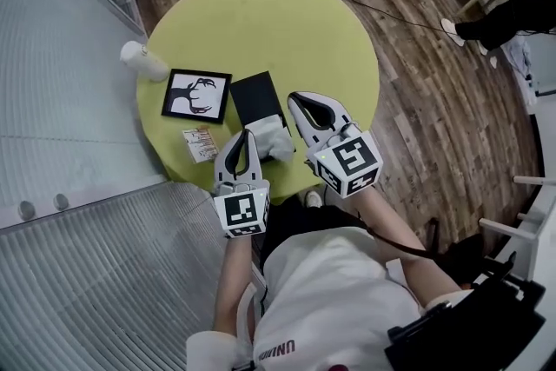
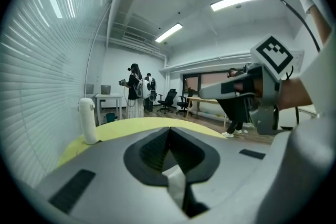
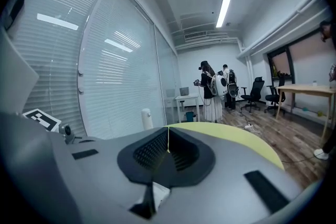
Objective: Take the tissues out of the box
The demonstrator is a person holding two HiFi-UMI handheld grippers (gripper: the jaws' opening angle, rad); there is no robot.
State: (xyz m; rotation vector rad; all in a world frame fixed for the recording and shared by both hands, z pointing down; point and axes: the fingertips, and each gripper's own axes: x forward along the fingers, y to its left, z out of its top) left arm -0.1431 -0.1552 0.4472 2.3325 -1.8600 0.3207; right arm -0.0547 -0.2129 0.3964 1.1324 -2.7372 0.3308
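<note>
A black tissue box [image 1: 256, 97] lies on the round yellow-green table [image 1: 287, 22]. A crumpled heap of white tissues [image 1: 271, 141] sits at the box's near end. My left gripper [image 1: 246, 135] [image 2: 169, 129] is shut, its tips just left of the tissue heap, and I see nothing held in it. My right gripper [image 1: 296, 98] [image 3: 168, 128] is also shut and empty, just right of the box. Both gripper views look level across the table, so neither shows the box or the tissues. The right gripper [image 2: 257, 97] appears at the right of the left gripper view.
A white bottle [image 1: 143, 61] [image 2: 88, 120] [image 3: 147, 118] stands at the table's left edge. A framed black-and-white picture [image 1: 197, 95] and a small printed card [image 1: 200, 143] lie left of the box. Window blinds run along the left. Cables lie on the wooden floor [image 1: 417, 100] beyond; people stand far off.
</note>
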